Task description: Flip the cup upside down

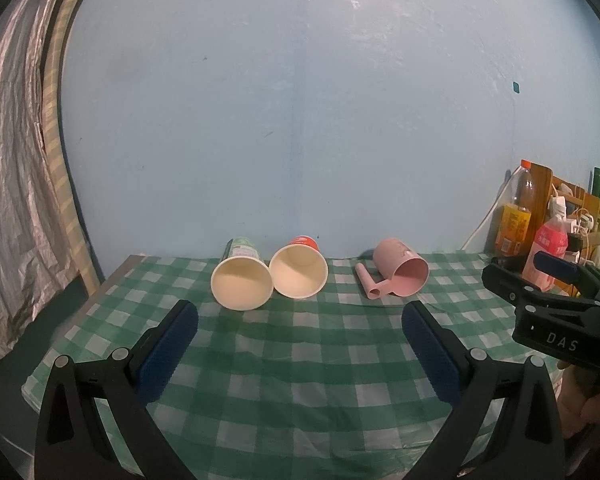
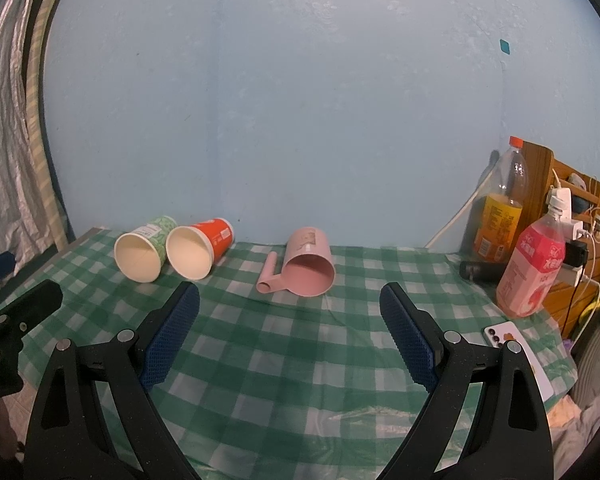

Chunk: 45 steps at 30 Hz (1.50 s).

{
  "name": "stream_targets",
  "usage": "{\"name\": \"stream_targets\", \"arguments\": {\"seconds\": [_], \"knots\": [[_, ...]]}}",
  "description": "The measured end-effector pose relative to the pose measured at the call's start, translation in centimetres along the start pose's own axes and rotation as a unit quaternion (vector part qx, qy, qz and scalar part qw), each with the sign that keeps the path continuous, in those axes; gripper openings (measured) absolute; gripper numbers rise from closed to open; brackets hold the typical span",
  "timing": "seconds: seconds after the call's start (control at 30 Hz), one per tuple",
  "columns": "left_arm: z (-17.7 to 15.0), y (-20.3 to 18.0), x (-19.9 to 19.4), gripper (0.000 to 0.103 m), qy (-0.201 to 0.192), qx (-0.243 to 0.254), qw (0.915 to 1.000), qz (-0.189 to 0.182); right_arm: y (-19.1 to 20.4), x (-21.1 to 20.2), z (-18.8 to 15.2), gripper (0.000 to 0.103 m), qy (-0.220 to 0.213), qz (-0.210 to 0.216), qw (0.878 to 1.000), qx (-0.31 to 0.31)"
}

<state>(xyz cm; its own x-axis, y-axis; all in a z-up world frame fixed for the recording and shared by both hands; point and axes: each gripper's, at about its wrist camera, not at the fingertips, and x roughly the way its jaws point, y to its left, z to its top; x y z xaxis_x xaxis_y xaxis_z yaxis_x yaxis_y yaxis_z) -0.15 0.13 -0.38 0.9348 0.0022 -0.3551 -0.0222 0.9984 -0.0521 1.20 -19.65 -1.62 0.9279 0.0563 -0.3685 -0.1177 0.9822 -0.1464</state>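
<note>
Both of your hand-held grippers are wide open and empty. The left hand-held gripper (image 1: 300, 344) hangs above the tabletop (image 1: 300, 400), short of the two paper cups. The right hand-held gripper (image 2: 290, 328) hangs short of the pink cup (image 2: 310, 272).

Three cups lie on their sides near the back edge, mouths toward you: green cup (image 1: 241, 276), red cup (image 1: 299, 270) touching or just beside it, pink cup off to the right, well apart, with its handle (image 2: 269, 276) resting on the cloth to its left.

Step, as I read it: pre-grasp, nothing picked up yet. The task says one cup and I can't tell which. The right side lines up best with the pink one.

Next move calls for:
- advance, straddle the cup wall across its width, clear of the handle
- close gently, since paper cups would crush
- lift, rotate so the mouth faces down, set the rim flat on the cloth

Risk: cups on their sides may roll when nudged. Bottles (image 2: 532, 264) on the right sit near your swing path.
</note>
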Motion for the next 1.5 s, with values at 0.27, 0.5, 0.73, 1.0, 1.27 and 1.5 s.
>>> {"name": "stream_targets", "arguments": {"seconds": [0.27,0.5,0.73,1.0,1.27,1.5], "knots": [[0.0,-0.1,0.0,0.103,0.0,0.0,1.0,0.0,-0.3,-0.1,0.0,0.091,0.001,-0.001,1.0,0.002],[-0.1,-0.3,-0.1,0.103,0.0,0.0,1.0,0.0,-0.3,-0.1,0.0,0.091,0.0,-0.001,1.0,0.003],[-0.2,-0.4,-0.3,0.103,0.001,-0.001,1.0,-0.001,-0.4,-0.2,-0.1,0.091,0.001,-0.002,1.0,0.004],[-0.2,-0.6,-0.3,0.103,0.004,-0.004,1.0,-0.003,-0.4,-0.1,0.0,0.091,0.002,-0.002,1.0,0.004],[-0.2,-0.8,-0.3,0.103,0.009,-0.006,0.9999,-0.003,-0.5,0.0,-0.1,0.091,0.004,0.0,1.0,0.006],[0.7,-0.8,1.2,0.103,0.038,-0.013,0.9992,-0.006,-0.6,0.1,-0.2,0.091,0.007,0.003,1.0,0.007]]}}
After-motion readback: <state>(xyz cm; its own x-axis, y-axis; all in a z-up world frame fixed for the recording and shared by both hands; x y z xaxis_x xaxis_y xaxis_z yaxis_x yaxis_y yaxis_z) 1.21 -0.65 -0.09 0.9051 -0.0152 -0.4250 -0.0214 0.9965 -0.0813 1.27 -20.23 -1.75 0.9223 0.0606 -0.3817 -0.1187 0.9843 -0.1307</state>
